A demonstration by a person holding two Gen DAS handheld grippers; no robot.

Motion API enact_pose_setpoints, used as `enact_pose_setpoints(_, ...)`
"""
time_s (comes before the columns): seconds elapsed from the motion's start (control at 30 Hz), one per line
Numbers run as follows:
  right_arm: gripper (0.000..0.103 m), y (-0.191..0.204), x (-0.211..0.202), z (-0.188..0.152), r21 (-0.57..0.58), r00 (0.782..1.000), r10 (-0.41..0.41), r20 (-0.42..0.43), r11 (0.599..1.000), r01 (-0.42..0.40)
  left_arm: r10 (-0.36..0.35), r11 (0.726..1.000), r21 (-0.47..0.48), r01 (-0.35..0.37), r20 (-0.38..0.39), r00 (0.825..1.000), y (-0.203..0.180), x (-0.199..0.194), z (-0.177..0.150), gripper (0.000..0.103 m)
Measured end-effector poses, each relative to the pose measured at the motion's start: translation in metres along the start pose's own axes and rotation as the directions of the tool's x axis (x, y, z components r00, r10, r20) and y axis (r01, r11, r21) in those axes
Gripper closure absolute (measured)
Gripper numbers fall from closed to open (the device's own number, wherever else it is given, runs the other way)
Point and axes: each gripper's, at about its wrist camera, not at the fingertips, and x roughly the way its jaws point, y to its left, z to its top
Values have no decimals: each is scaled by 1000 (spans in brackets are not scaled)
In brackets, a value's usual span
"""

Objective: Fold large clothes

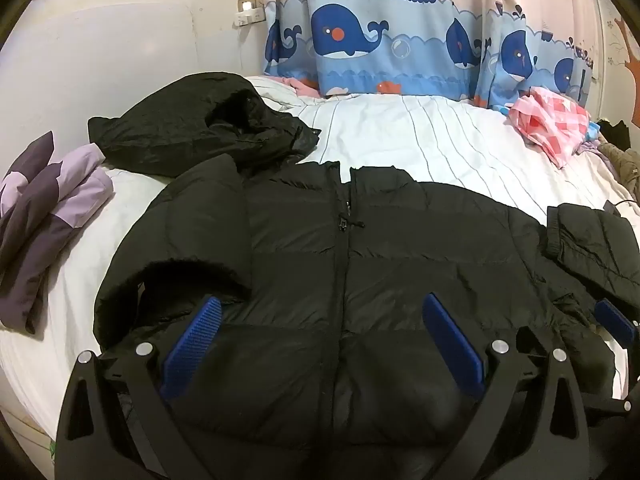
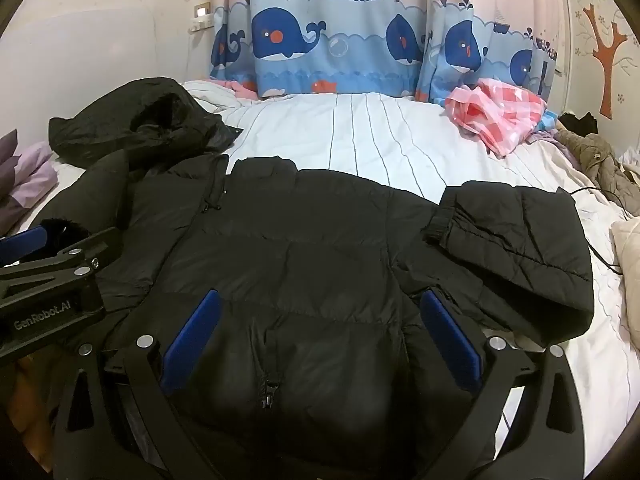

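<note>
Left wrist view: black puffer jacket (image 1: 304, 264) lies zipped and front up on the striped white bedsheet (image 1: 420, 140). Left gripper (image 1: 320, 320) hangs over its lower front, the 2 blue pads wide apart, holding nothing.

Right wrist view: right gripper (image 2: 320, 316) over the jacket's hem, fingers spread, empty. One sleeve (image 2: 516, 256) lies folded on the jacket's right side.

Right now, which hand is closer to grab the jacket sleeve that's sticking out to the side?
Probably the right. The spread sleeve lies just beyond the right tool, beside its outer pad. The left tool hangs open over the black jacket by the zipper, farther away.
</note>
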Motion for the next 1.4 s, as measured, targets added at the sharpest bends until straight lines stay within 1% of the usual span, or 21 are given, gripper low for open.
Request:
enact_pose_setpoints(0.77, 6, -4, -7, 2, 4, 1000, -3, 25, 1000, 3, -1, 1000, 0, 1, -1, 1000, -1, 1, -1, 6)
enact_pose_setpoints(0.9, 6, -4, -7, 3, 4, 1000, -2, 15, 1000, 2, -2, 1000, 0, 2, -3, 1000, -2, 1, -2, 6)
enact_pose_setpoints(1.4, 6, -5, -9, 3, 1, 1000, -3, 20, 1000, 3, -5, 1000, 3, 5, -6, 1000, -8, 1, -5, 6)
